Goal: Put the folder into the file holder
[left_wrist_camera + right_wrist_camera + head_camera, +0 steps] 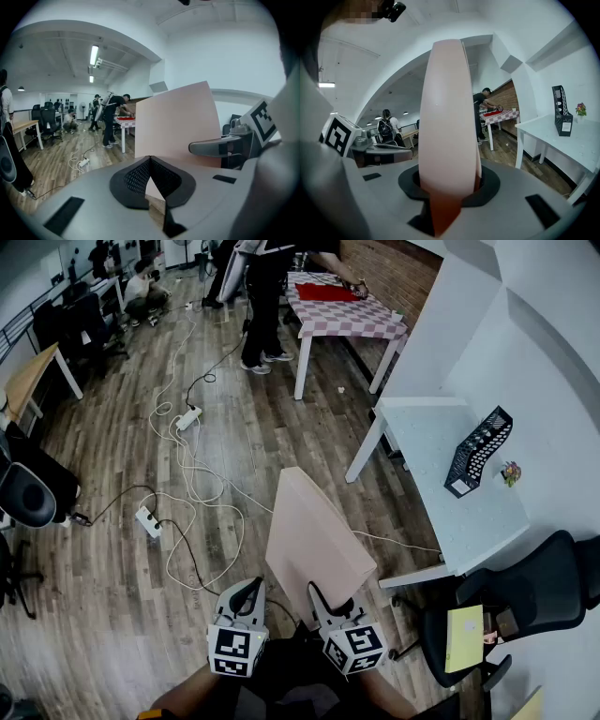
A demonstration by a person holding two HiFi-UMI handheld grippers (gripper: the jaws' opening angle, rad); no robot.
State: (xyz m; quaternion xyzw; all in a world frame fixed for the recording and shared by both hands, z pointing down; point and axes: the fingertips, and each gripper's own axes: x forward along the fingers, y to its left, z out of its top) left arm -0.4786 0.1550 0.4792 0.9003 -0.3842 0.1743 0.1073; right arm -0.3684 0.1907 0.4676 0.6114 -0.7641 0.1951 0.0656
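A large pale pink folder (pixel 314 535) stands upright in front of me, its lower edge pinched in my right gripper (pixel 321 601), which is shut on it. Seen from the right gripper view, the folder (pixel 447 117) rises edge-on out of the jaws of the right gripper (pixel 447 180). My left gripper (pixel 248 592) hangs just left of the folder, its jaws shut with nothing in them. From the left gripper view the folder (pixel 178 122) shows flat behind the left gripper (pixel 150 159). The black mesh file holder (pixel 478 451) stands on the white table (pixel 441 484) to the right, also visible as the file holder (pixel 560 110).
A small flower pot (pixel 510 472) sits beside the file holder. A dark office chair (pixel 525 596) with a yellow pad (pixel 464 638) stands by the table's near end. Cables and power strips (pixel 148 521) lie on the wood floor. People stand at a checkered table (pixel 347 310) far back.
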